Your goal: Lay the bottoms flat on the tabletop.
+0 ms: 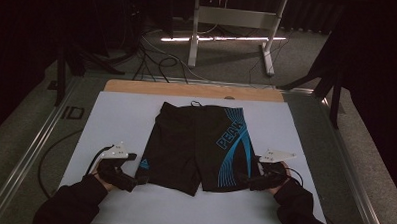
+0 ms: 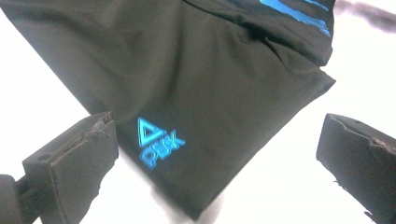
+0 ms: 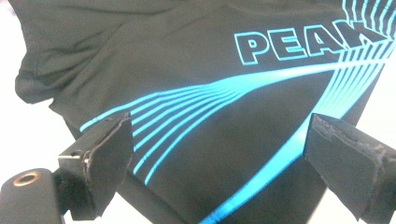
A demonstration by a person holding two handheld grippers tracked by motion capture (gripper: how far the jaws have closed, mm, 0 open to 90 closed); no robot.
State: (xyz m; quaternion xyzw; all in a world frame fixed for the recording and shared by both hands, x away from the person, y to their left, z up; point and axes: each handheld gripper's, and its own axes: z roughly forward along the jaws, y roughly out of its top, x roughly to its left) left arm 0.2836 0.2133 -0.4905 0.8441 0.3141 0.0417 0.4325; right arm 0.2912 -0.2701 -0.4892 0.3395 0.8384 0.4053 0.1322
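At the middle of the white worktop (image 1: 116, 119) lie black shorts (image 1: 195, 147), spread flat — left gripper (image 1: 140, 179) at their 8 o'clock hem corner, right gripper (image 1: 245, 179) at 4 o'clock, both with fingers spread wide.

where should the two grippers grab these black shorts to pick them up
Probably at the two leg hems nearest the person, one each. The shorts lie flat, waistband far, leg openings near. The left gripper stands open over the hem corner by the small logo; the right gripper is open over the striped leg. Come in low from the near outer edges.
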